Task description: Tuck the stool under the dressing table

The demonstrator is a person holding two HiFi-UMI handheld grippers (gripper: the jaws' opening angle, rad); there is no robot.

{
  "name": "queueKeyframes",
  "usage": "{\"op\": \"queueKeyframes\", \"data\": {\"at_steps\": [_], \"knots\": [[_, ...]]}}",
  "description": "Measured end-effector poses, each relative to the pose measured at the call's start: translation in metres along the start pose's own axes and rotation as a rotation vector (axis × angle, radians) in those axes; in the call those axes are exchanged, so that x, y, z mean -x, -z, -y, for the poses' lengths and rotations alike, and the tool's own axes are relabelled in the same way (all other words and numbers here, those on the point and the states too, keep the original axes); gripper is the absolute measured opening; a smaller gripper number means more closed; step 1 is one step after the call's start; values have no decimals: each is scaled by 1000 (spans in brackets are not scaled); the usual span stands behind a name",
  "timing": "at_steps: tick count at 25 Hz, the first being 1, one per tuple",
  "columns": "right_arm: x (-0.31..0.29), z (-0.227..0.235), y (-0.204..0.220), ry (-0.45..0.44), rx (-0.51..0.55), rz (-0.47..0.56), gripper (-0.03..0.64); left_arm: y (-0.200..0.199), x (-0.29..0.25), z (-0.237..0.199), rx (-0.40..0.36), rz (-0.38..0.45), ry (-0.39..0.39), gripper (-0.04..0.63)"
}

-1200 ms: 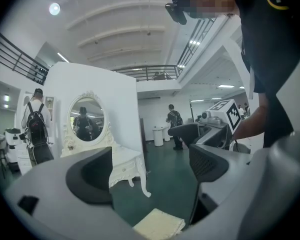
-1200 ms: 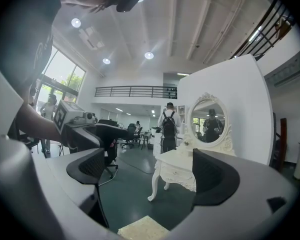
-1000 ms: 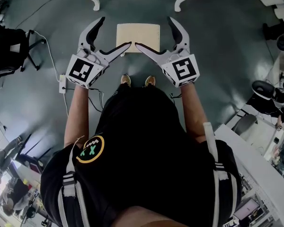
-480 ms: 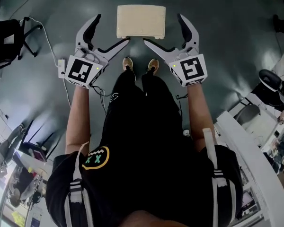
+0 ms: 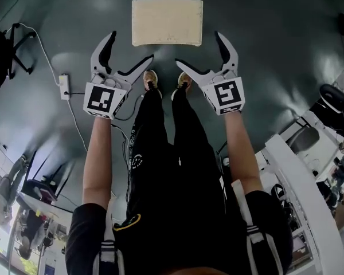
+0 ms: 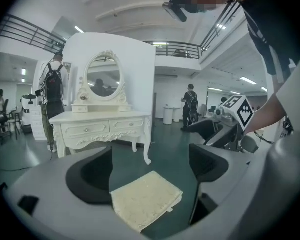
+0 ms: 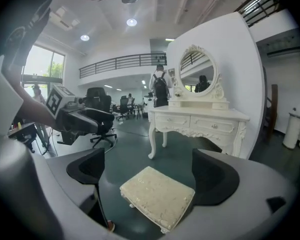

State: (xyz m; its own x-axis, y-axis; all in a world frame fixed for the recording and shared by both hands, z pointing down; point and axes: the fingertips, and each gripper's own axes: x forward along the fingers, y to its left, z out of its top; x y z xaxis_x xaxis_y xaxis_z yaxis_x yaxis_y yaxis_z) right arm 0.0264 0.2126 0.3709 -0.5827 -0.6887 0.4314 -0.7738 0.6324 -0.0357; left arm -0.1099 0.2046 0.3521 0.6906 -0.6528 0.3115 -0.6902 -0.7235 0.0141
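The stool (image 5: 167,21) stands on the dark floor (image 5: 74,16) just ahead of the person's shoes (image 5: 151,78), its long side running left to right. Its seat is a cream, finely patterned rectangle on short white legs. The white dressing table (image 7: 200,121) stands beyond it, apart. The left tool (image 5: 132,46) and right tool (image 5: 198,48) both gape wide, holding nothing.

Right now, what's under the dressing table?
Only bare floor shows between the legs of the dressing table; the stool stands out in front, not under it. The right gripper covers the lower right part of that space.
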Motion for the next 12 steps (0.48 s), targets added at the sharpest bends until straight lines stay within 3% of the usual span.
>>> {"op": "queueKeyframes", "data": {"at_steps": [12], "knots": [[-106, 62, 219, 70, -45, -198, 563, 231, -89, -28, 13, -168, -34, 474]]}}
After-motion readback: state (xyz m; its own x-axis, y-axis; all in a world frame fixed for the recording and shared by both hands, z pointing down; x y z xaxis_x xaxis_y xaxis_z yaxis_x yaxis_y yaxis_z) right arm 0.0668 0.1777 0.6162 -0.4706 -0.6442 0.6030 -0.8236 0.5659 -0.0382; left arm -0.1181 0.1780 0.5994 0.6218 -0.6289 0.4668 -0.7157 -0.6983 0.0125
